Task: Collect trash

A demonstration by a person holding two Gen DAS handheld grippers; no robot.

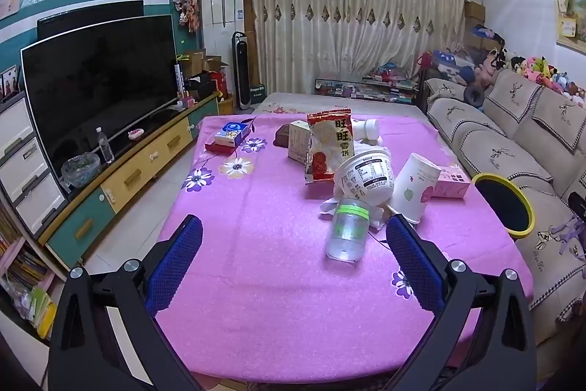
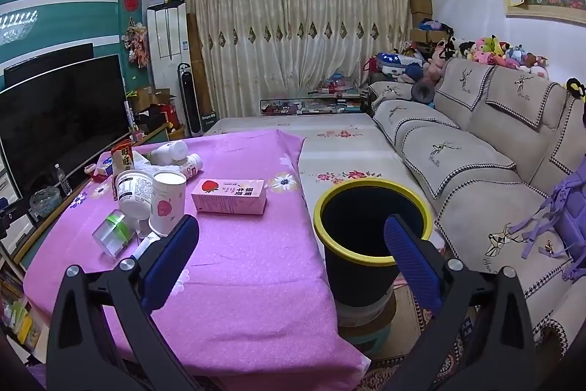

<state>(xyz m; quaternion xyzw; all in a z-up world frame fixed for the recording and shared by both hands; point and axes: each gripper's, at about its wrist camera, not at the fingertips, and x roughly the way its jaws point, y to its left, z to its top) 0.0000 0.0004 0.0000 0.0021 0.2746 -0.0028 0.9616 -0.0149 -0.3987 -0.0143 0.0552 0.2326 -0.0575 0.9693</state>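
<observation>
Pink tablecloth [image 1: 256, 262] covers the table ahead of you; bin [image 2: 366, 255], yellow-rimmed, stands off its edge at 3 o'clock in the left view, with your right gripper [image 2: 291, 240] spread wide and empty before it; your left gripper [image 1: 293, 237] likewise gapes, holding nothing; trash clusters at 1 o'clock from it: snack bag [image 1: 329, 145] upright, noodle bowl [image 1: 366, 176] tipped, paper cup [image 1: 415, 187] inverted, pink carton [image 1: 452, 184] flat at the cup's 3 o'clock, clear jar [image 1: 348, 233] on its side, nearest you.

Matt pink cloth [image 1: 256, 244] under a clear plastic bottle [image 1: 346, 233] and glossy foil snack bag [image 1: 329, 145].
</observation>
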